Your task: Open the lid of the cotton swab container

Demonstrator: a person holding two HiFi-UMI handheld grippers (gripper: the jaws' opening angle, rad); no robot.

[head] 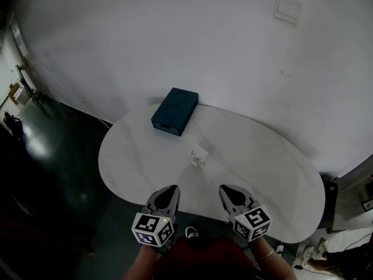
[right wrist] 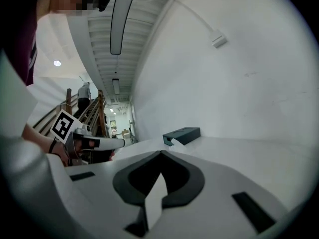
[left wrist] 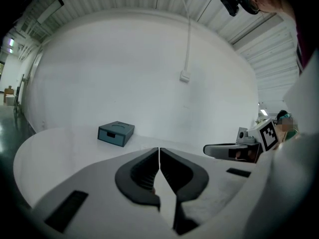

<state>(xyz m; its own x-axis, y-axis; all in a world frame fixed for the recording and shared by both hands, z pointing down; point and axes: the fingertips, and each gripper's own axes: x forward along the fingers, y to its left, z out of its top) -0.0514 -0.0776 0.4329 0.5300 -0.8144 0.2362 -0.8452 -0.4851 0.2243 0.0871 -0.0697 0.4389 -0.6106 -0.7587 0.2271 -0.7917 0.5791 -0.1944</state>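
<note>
The cotton swab container (head: 198,157), a small clear box, sits near the middle of the white oval table (head: 274,174). Its lid state is too small to tell. In the right gripper view it peeks out as a pale shape (right wrist: 175,142) just above my jaws. My left gripper (head: 169,192) and right gripper (head: 227,192) hover side by side over the table's near edge, well short of the container. Both point toward it and both are shut with nothing between the pads. The left gripper view shows its jaws (left wrist: 159,151) pressed together; the right gripper's (right wrist: 160,153) are also together.
A dark teal box (head: 173,111) with a drawer front rests at the table's far side by the white wall; it also shows in both gripper views (left wrist: 116,133) (right wrist: 182,135). Dark floor lies to the left of the table. A wall switch (head: 288,8) sits high up.
</note>
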